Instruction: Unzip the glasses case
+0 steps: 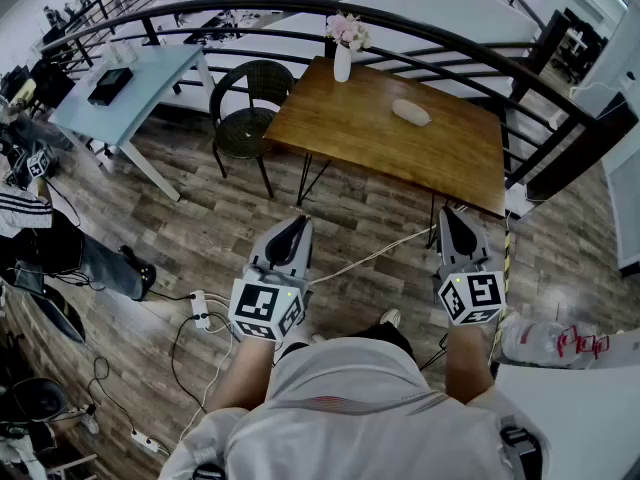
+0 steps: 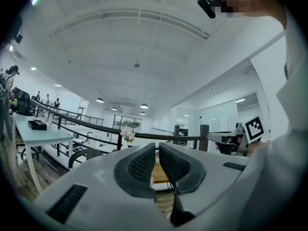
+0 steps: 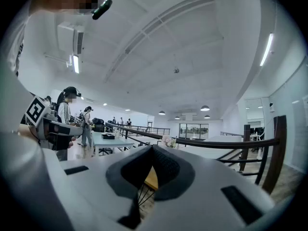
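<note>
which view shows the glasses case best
The head view: the glasses case lies whole and unblocked on the wooden table. The left gripper view and right gripper view each catch only a sliver of that table past the gripper's own body, and no case shows there.

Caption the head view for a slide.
Left gripper and right gripper, shut and empty, point at a wooden table bearing the glasses case and a flower vase.
</note>
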The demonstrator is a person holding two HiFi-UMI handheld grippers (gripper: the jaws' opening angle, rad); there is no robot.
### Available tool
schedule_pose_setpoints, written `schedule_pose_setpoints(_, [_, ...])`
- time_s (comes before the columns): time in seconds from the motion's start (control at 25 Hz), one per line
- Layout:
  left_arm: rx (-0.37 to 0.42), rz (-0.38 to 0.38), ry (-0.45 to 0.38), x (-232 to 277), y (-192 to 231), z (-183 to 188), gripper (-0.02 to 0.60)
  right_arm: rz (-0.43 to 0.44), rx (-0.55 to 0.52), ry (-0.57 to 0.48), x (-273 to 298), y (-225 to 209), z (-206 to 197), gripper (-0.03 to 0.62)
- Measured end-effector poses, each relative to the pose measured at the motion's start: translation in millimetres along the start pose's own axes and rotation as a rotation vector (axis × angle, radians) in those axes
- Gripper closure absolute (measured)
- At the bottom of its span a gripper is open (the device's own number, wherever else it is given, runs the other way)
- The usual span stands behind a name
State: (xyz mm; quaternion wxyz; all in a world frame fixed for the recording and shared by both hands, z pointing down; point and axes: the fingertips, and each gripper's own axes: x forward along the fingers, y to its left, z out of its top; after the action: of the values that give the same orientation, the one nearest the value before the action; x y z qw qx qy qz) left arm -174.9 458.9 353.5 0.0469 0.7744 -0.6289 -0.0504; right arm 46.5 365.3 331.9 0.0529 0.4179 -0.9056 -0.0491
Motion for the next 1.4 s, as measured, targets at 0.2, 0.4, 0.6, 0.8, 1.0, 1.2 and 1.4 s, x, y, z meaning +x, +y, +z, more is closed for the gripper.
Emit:
schedule_pose_setpoints(0.2, [-0.017,-0.002,0.013,-2.4,-1.0,-6.1,0.548,0.008,0.003,0.011,-2.4,4.3,-5.9,0.543])
schedule_pose_setpoints(0.4, [-0.016,-0.011,0.027,-2.7,-6.7,-9.7,0.548,0.014,0.017,0.02,-5.3,3.6,-11.1,0.543])
schedule_pose_setpoints(0.6, [-0.018,-0.011,0.036,-3.4,-7.8,-12.5,0.548,0.023,0.017,0.027,-6.2,5.4,-14.8,0.543])
schedule_pose_setpoints(0.8, [-0.028,-0.019,0.052,-1.3,-8.4,-19.6,0.548,0.018,0.031,0.025,-7.3,4.0,-18.9,0.543])
schedule_pose_setpoints(1.0, [-0.053,-0.043,0.082,18.4,-13.2,-33.3,0.548,0.007,0.003,0.054,-5.6,-8.4,-30.3,0.543])
schedule_pose_setpoints(1.2, [-0.06,-0.047,0.104,57.7,-19.6,-44.2,0.548,0.011,0.016,0.083,15.0,-40.5,-46.2,0.542])
schedule_pose_setpoints(1.4, [-0.04,-0.03,0.124,109.6,-14.5,-47.4,0.548,0.017,0.034,0.085,54.7,-81.9,-56.6,0.542])
